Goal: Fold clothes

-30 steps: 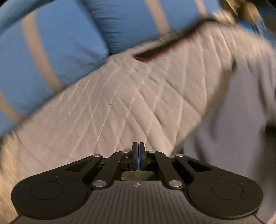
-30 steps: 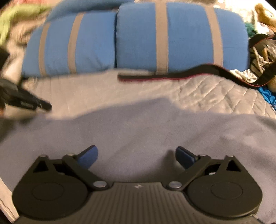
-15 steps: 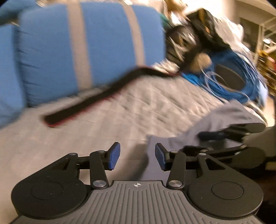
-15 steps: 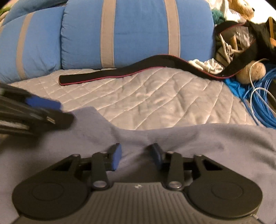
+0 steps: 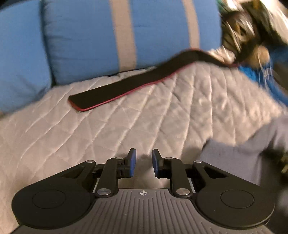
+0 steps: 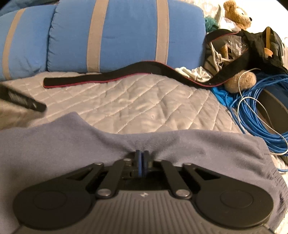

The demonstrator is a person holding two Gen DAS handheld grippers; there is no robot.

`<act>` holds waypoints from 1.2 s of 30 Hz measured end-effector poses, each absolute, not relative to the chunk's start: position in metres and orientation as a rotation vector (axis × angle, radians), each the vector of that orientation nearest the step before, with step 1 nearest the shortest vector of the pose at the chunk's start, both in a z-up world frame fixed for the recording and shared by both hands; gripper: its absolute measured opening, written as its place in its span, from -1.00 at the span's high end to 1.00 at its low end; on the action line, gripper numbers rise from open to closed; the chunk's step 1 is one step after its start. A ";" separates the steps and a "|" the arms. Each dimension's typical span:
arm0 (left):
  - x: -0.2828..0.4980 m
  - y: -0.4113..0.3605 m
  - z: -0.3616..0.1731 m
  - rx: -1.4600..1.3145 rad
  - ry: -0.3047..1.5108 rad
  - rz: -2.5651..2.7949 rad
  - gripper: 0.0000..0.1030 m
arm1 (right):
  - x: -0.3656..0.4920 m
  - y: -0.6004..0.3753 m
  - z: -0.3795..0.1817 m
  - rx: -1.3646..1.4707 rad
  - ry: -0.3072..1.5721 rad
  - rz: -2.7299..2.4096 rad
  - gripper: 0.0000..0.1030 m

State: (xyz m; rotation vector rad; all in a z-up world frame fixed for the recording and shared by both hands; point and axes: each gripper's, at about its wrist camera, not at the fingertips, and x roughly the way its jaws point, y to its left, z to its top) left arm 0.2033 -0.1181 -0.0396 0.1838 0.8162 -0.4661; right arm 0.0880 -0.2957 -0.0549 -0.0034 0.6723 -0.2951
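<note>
I have a gripper in each hand, and I am at a bed with a gray quilt [image 6: 144,106] on it.

My right gripper [image 6: 142,158] has its two blue pads pinched together on the edge of the gray cloth [image 6: 72,144]. The cloth bunches up into a little peak just where the pads bite it. The log says these jaws are opening a bit, but the pads look pressed on the cloth. From there the cloth spreads out to both sides, flat on the quilt, right across the bottom of the right view.

My left gripper [image 5: 143,162] is over the bare quilt [image 5: 108,126]. Its jaws are a little way apart and they are closing. Nothing is between them. In the left view the gray cloth [image 5: 234,156] lies off to the right, near the gripper but not touching it. That side of the picture is blurry.

At the far left of the right view I can see the tip of my left gripper [image 6: 25,101], just beside the corner of the cloth.

Behind the quilt are big blue pillows [image 6: 126,34] with tan stripes. A long black strap [image 6: 108,77] with a red edge lies in front of them. On the right are a teddy bear [image 6: 237,14], a black bag [image 6: 259,46] and a pile of blue cable [image 6: 255,115].
</note>
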 end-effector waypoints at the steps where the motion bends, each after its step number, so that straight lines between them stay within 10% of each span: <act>1: 0.205 -0.108 -0.030 0.146 0.820 -0.465 0.51 | 0.086 -0.295 -0.052 0.005 0.652 -0.283 -0.07; 3: 0.200 -0.090 -0.009 0.133 0.796 -0.458 0.17 | 0.078 -0.294 -0.046 0.027 0.585 -0.228 -0.83; 7: 0.166 -0.063 0.014 0.212 0.733 -0.445 -0.18 | 0.071 -0.285 -0.043 0.073 0.550 -0.068 -0.86; 23: 0.141 -0.041 -0.010 0.392 0.764 -0.731 -0.19 | 0.067 -0.262 -0.046 0.085 0.565 0.106 -0.94; 36: 0.090 -0.010 -0.021 0.713 0.787 -0.562 0.23 | 0.066 -0.242 -0.051 0.026 0.599 0.211 -0.94</act>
